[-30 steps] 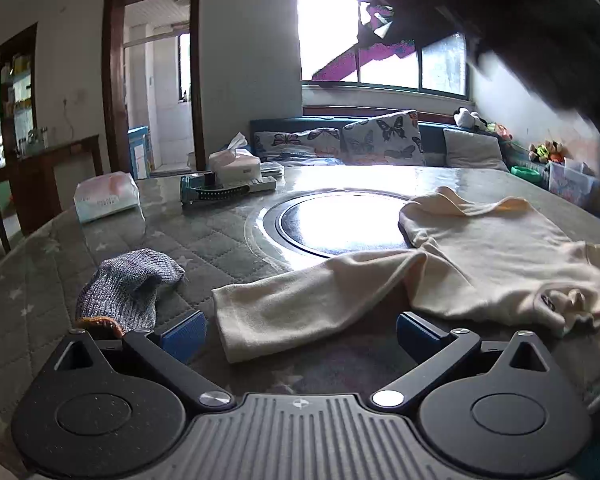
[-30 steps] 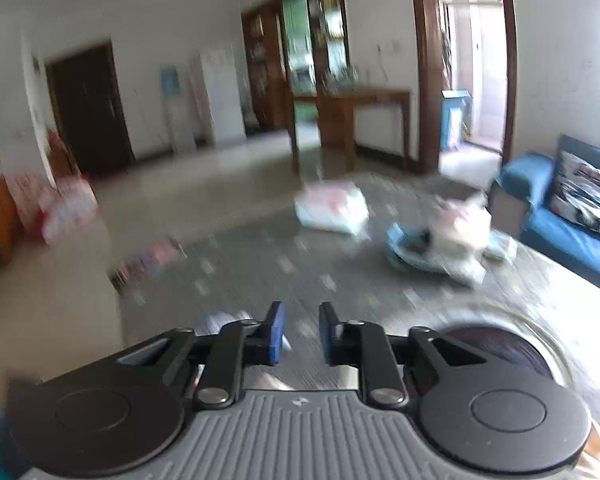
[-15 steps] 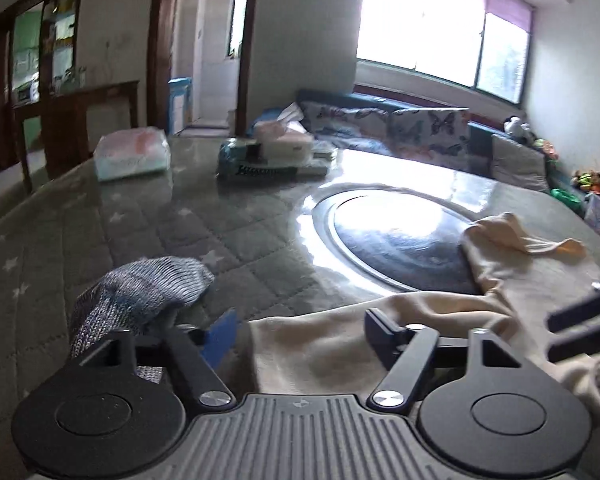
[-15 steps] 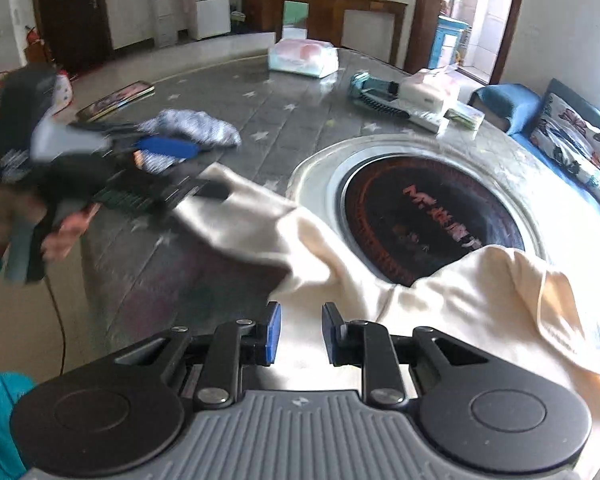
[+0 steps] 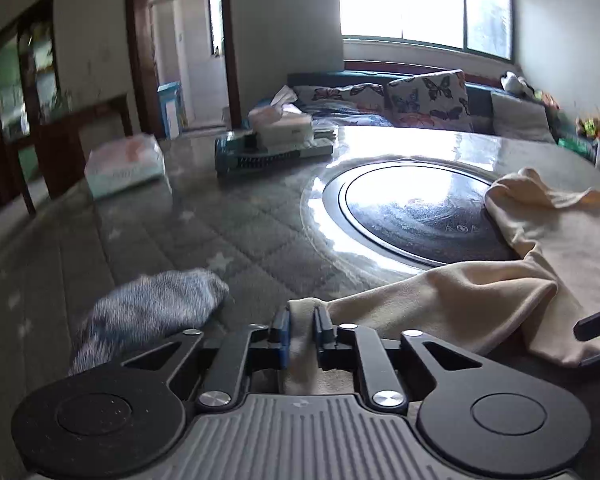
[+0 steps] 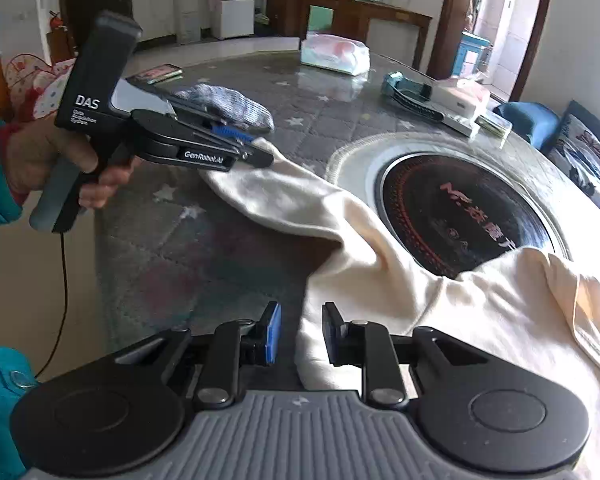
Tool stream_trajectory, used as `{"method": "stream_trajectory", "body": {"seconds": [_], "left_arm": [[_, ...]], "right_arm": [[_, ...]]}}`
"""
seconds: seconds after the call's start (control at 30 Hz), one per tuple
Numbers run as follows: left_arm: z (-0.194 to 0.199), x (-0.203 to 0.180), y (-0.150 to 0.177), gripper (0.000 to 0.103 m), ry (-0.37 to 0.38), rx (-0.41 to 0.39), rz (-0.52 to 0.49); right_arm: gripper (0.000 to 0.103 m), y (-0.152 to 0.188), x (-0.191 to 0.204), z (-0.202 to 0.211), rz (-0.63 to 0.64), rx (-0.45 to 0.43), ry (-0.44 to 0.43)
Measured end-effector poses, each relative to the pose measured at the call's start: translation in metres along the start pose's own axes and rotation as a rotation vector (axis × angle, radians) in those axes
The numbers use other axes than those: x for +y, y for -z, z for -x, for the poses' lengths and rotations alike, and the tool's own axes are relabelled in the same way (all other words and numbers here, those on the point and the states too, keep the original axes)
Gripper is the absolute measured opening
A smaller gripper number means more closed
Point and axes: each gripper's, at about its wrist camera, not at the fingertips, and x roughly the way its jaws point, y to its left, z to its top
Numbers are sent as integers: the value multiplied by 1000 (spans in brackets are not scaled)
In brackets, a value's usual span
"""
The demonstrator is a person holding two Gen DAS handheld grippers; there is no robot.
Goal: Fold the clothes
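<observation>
A: While the grey sock (image 5: 152, 304) lies at left, what does the left gripper (image 5: 300, 330) hold?
B: It clamps the cream garment's (image 6: 480, 304) sleeve end on the surface (image 5: 220, 232).
A: And the right gripper (image 6: 300, 334)?
B: Jaws narrow, unclamped, straddling the garment's edge.

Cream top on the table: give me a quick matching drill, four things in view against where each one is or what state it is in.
Things:
1. cream top's sleeve end
2. grey knit sock
3. tissue box
4. right gripper

Places or states:
A. on the table's far side
B. pinched by the left gripper
C. beside the sleeve end
D. jaws apart over the top's edge

Pairs: 1-B, 2-C, 3-A, 4-D
</observation>
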Motion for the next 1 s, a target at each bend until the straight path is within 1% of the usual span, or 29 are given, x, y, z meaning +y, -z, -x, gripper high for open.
{"method": "stream_trajectory", "body": {"seconds": [0.1,0.2,0.33,0.43,0.47,0.57,0.67,0.73,0.8,0.87,0.9,0.97,1.0], "left_arm": [[-4,-7,-13,7,-30,-39,-90],[-13,-8,-32,7,-63,-79,-150],[-25,-16,-51,6,-107,-125,-259],[-34,-19,-52,7,-119,-106,-314],[-38,-20,-51,7,-127,-97,-326],[-48,-21,-48,7,-126,-67,-343],[-56,-23,-48,7,-122,-46,-355],[-60,-24,-49,7,-123,-39,-371],[-64,-24,-51,10,-126,-33,-383],[-67,-24,-52,10,-133,-22,-387],[-69,-24,-52,11,-136,-16,-389],[-75,-22,-51,11,-163,8,-382],[-78,-21,-50,13,-181,22,-378]], "right_arm": [[22,5,-4,-4,-26,9,-5],[23,9,-7,-7,-49,23,-24],[23,12,-4,-4,-25,35,-81],[24,13,-2,-1,10,45,-103],[24,12,-4,0,3,41,-114],[25,5,-17,0,-67,8,-136],[27,-4,-30,-8,-121,-28,-95],[29,-10,-37,-17,-164,-35,-95],[29,-12,-35,-24,-169,-29,-124],[30,-13,-31,-30,-161,-20,-157],[31,-13,-25,-30,-139,-22,-182],[31,-12,-13,-29,-97,-24,-232],[30,-11,-10,-27,-93,-25,-251]]}}
